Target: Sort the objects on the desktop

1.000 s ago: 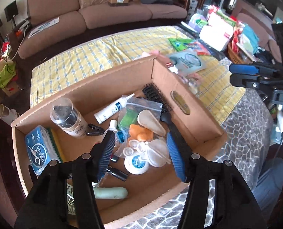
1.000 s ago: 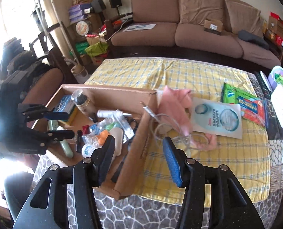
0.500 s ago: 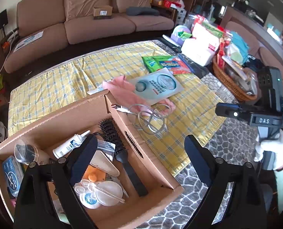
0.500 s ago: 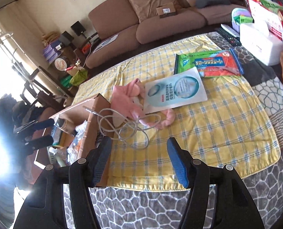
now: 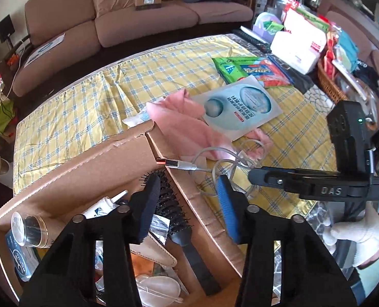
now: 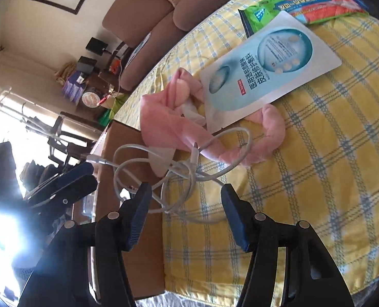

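Observation:
A white USB cable (image 5: 215, 163) lies coiled on the yellow checked cloth, its plug resting over the cardboard box's right wall (image 5: 189, 194). My left gripper (image 5: 188, 204) hovers above that wall, jaws closing, pads touching nothing. A black hairbrush (image 5: 171, 204) lies in the box below it. In the right wrist view the cable (image 6: 179, 168) loops between the tips of my right gripper (image 6: 185, 204), whose jaws are closing but not pressing on it. A pink cloth (image 6: 163, 122) and a pale blue face-mask sachet (image 6: 266, 69) lie just beyond.
The box (image 5: 87, 168) holds a jar, tubes, pouches and several small items. A green and red packet (image 5: 250, 70) lies at the cloth's far side. A wicker basket (image 5: 327, 87) and tissue box stand at the right. A gloved hand (image 5: 353, 232) holds the right gripper.
My left gripper has shifted from over the box's inside to its right wall, opening wide and then narrowing. My right gripper has rolled and dropped close to the cable.

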